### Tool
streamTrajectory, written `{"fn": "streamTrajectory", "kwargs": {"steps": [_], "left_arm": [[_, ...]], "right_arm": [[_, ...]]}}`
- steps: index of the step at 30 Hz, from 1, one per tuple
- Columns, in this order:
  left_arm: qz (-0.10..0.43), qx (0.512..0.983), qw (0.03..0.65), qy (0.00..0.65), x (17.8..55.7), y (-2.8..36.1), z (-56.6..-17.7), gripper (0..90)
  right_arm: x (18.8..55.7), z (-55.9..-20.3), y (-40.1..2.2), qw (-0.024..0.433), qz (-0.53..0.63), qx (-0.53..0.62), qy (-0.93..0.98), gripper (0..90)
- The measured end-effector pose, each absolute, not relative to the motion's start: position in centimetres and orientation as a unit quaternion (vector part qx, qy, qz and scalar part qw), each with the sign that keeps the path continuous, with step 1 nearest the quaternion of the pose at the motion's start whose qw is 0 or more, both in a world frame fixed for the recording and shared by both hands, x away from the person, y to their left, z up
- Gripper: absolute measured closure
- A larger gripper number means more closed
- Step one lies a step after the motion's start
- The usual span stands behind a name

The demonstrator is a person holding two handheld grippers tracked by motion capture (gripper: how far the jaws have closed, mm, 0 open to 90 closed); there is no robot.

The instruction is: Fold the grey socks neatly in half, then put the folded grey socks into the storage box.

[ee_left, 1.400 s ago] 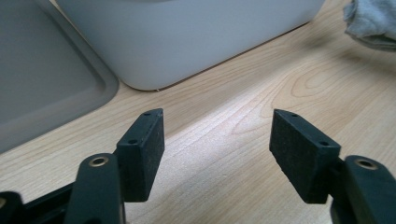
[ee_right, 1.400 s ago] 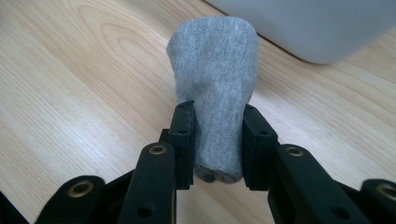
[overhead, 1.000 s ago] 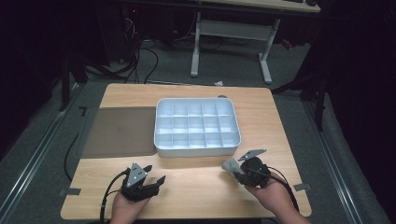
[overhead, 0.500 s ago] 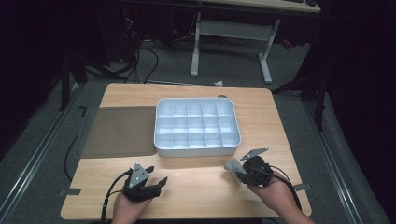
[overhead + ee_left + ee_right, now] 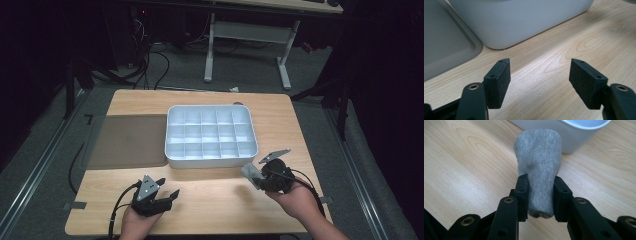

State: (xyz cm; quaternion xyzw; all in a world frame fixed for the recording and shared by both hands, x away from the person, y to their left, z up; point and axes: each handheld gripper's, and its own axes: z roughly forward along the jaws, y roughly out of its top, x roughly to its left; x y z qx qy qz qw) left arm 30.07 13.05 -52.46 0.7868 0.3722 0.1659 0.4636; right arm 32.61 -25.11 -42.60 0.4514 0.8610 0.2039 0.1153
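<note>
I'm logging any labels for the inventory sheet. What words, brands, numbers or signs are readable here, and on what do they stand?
None: no readable text on the white divided tray, the grey lid, the rolled grey sock in the right gripper, the left gripper or the wooden table.

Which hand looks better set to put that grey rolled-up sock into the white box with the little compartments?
The right. Its gripper is already clamped on the grey sock, near the divided white box at its front right corner. The left gripper is open with nothing between its jaws, low over the bare table.
</note>
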Motion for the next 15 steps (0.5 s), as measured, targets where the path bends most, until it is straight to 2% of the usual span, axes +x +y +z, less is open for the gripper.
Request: {"fn": "streamTrajectory", "kwargs": {"steps": [15], "left_arm": [[0.16, 0.792, 0.461, 0.366, 30.2, 12.7, -52.7, 34.0]], "right_arm": [[34.9, -39.1, -25.0, 0.127, 0.198, 0.449, 0.862, 70.8]]}}
